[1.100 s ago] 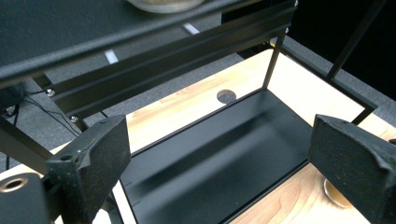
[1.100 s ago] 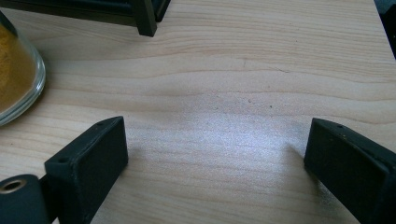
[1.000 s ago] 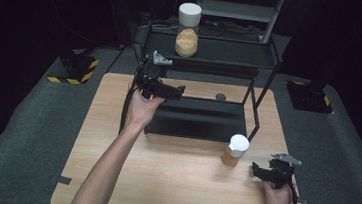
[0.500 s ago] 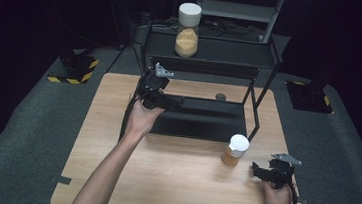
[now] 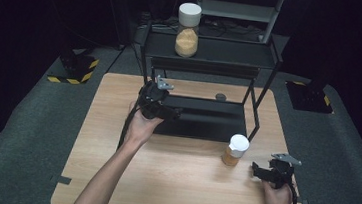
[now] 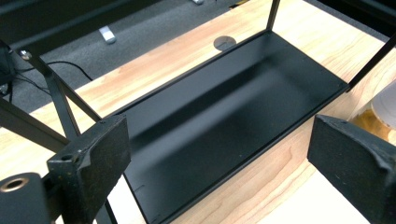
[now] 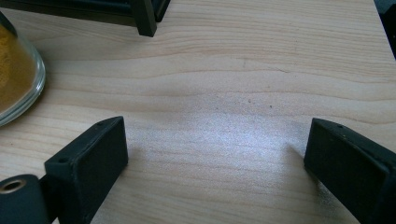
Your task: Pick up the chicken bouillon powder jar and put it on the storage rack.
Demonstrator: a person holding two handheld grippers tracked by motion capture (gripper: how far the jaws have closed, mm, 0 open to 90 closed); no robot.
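A small clear glass jar with a white lid [image 5: 235, 150], partly filled with orange-yellow powder, stands upright on the light wooden surface [image 5: 176, 182], just in front of the right front leg of a black metal two-tier shelf rack [image 5: 208, 59]. In the right gripper view the jar [image 7: 16, 77] is cut off at the left edge, so its curved glass base and the powder inside show there but its lid is out of the picture; in the left gripper view a blurred sliver of its white lid and orange contents [image 6: 380, 114] peeks from behind the right finger. The right gripper [image 5: 262, 171] rests low on the surface just right of the jar and apart from it, its fingers [image 7: 88, 163] spread wide over bare wood with nothing between them. The left gripper [image 5: 170, 113] is held over the left end of the rack's empty black bottom tray [image 6: 224, 121], its fingers [image 6: 93, 163] also released and wide apart, grasping nothing. On the rack's upper shelf stands a taller clear jar with a white lid [image 5: 188, 22], about half full of the same orange-yellow powder. A small round grey disc [image 5: 220, 97] is set in the surface behind the tray; what it is cannot be made out. The room beyond is dark.
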